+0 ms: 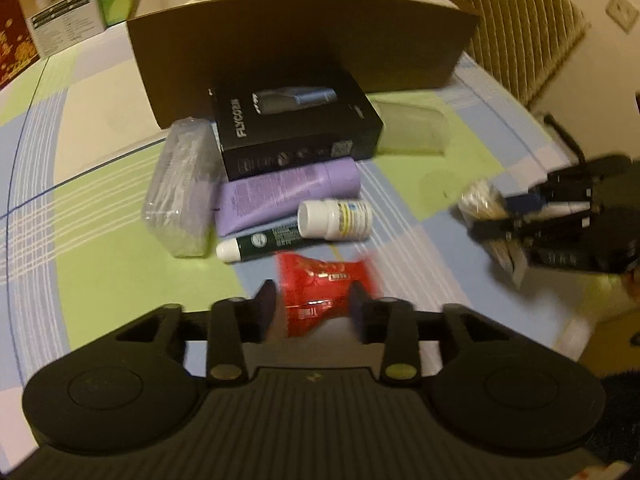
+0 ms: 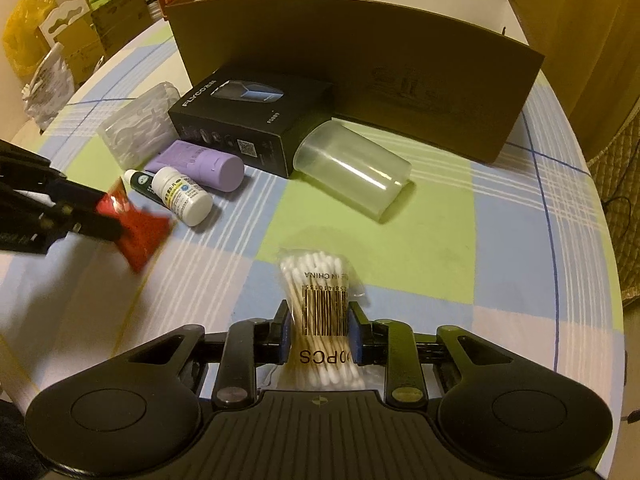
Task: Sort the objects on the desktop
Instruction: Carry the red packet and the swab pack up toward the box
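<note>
My left gripper point(image 1: 314, 300) is shut on a red foil packet point(image 1: 320, 280), which hangs blurred just above the checked tablecloth. The right wrist view shows the same packet point(image 2: 140, 232) at the left, between the left gripper's fingers point(image 2: 100, 228). My right gripper point(image 2: 320, 316) is shut on a clear bag of cotton swabs point(image 2: 316, 280) with a barcode label, and its blue pads press both sides. In the left wrist view that bag point(image 1: 480, 200) sits at the right in the right gripper point(image 1: 492, 216).
A big open brown cardboard box point(image 2: 360, 60) stands at the back. In front of it lie a black razor box point(image 1: 296, 120), purple tube point(image 1: 288, 192), white pill bottle point(image 1: 336, 218), dark green tube point(image 1: 264, 242), clear plastic case point(image 1: 180, 192) and a tipped clear cup point(image 2: 352, 168).
</note>
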`<state>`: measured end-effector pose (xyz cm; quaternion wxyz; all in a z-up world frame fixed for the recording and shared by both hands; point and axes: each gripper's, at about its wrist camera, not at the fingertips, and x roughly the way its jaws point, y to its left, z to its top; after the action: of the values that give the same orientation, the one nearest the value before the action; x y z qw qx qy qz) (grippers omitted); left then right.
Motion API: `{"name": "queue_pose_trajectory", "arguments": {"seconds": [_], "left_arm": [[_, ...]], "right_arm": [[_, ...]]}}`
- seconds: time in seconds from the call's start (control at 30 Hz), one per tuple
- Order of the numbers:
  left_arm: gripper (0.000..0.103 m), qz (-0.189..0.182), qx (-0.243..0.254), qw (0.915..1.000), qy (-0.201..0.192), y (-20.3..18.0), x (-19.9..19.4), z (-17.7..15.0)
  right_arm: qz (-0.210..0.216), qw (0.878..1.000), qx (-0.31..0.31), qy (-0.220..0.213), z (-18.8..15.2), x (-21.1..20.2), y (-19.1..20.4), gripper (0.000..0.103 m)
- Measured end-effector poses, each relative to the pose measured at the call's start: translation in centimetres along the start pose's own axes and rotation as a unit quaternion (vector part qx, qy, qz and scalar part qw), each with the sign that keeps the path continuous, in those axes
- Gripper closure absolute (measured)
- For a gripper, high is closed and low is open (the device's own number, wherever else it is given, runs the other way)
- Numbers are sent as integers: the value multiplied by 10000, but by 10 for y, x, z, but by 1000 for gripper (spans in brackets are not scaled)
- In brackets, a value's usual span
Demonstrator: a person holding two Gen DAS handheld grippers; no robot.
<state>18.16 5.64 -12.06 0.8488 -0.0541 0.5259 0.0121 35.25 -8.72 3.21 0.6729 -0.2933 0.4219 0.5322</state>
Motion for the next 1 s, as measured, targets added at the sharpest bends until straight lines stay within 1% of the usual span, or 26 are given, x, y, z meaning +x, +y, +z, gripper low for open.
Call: {"name": "queue_pose_trajectory", "arguments": {"seconds": [0.07,0.17,0.23,0.3,0.4,0.47,0.6,0.63,0.7,0.73,0.77,0.83,0.93,1.0], "left_arm": [[67,90,117,9999,15,-1,-2,-5],[66,9,241,9997,-14,4,-8,-9],[64,-11,502,9987,-105,3,-13,-9],[63,-79,911,9957,-157,-3,-12,-8],[59,-282,1539,9876,-152,-16,-8,-4],[46,-404,1903,9807,-190,-25,-4,-3],[43,-484,2417,9690,-183,-36,6,-5],[43,-466,2544,9658,-154,-38,8,-6],[50,-353,2742,9610,-32,-40,15,-8],[62,-330,2768,9604,24,-40,16,-9],[70,-334,2732,9613,87,-40,18,-9],[70,-345,2523,9669,181,-39,19,-8],[70,-326,2125,9764,186,-38,19,-7],[67,-384,1864,9815,191,-37,22,-4]], "right_arm": [[24,10000,40,1,-1,-2,-1,78],[16,10000,90,13,-4,-4,-4,78],[1,9999,112,51,-7,-6,-7,78],[-18,9999,131,87,-10,-7,-10,78],[-90,9997,178,120,-15,-11,-15,78],[-160,9994,273,135,-19,-14,-20,78],[-271,9982,517,136,-29,-22,-31,78],[-294,9978,583,134,-31,-24,-33,78],[-326,9969,698,130,-35,-27,-38,78],[-343,9965,747,126,-37,-29,-40,78],[-353,9962,791,124,-38,-30,-42,78],[-364,9956,861,115,-41,-32,-44,78],[-360,9951,911,107,-42,-33,-45,78],[-364,9952,900,122,-41,-32,-45,78]]}}
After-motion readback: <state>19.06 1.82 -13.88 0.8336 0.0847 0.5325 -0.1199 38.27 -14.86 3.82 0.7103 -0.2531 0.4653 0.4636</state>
